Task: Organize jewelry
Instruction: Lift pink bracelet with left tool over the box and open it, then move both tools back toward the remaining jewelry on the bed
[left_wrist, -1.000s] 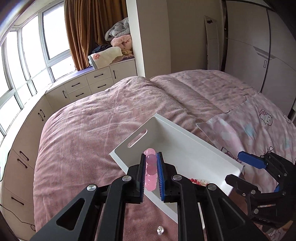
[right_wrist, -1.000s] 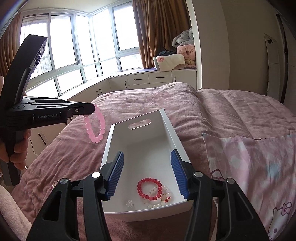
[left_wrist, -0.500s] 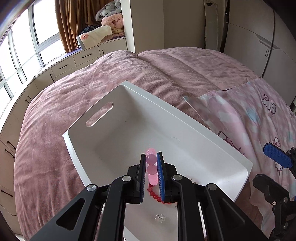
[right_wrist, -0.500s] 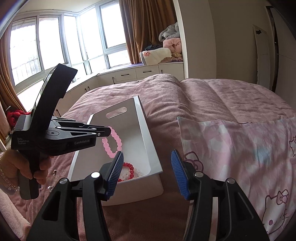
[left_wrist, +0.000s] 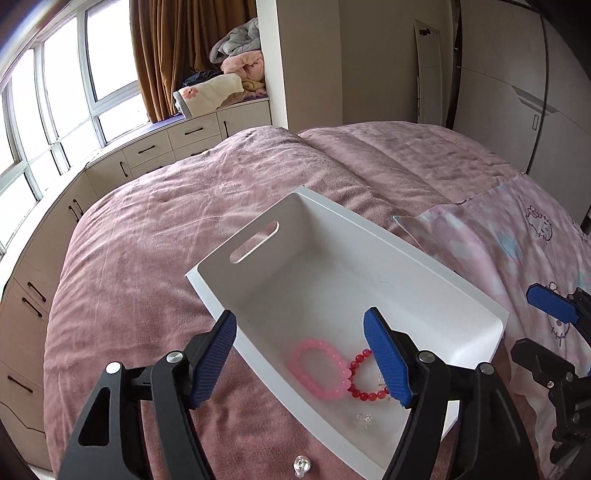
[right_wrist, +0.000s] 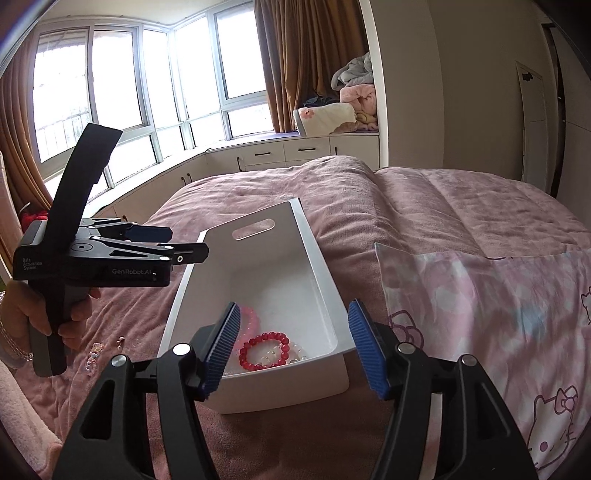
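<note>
A white tray (left_wrist: 424, 254) with a handle slot lies on the pink blanket. A pink bead bracelet (left_wrist: 319, 369) lies loose on its floor beside a red bead bracelet (left_wrist: 364, 384) and a small clear piece (left_wrist: 364, 419). My left gripper (left_wrist: 299, 332) hovers over the tray's near end; its jaws are opening, with nothing between the pads. From the right wrist I see the tray (right_wrist: 317, 266), the pink bracelet (right_wrist: 251, 321), the red bracelet (right_wrist: 264, 350) and the left gripper (right_wrist: 184, 243). My right gripper (right_wrist: 293, 321) is near the tray's end, its jaws opening and empty.
A clear bead (left_wrist: 301, 461) lies on the blanket beside the tray. More small pieces (right_wrist: 92, 354) lie under the hand (right_wrist: 48, 314) that holds the left gripper. A Hello Kitty sheet (right_wrist: 498, 314) covers the bed's right side. Drawer cabinets run under the windows.
The left gripper let go of the pink bracelet, which now lies in the tray, and its jaws have spread wide. The right gripper's jaws widened a little.
</note>
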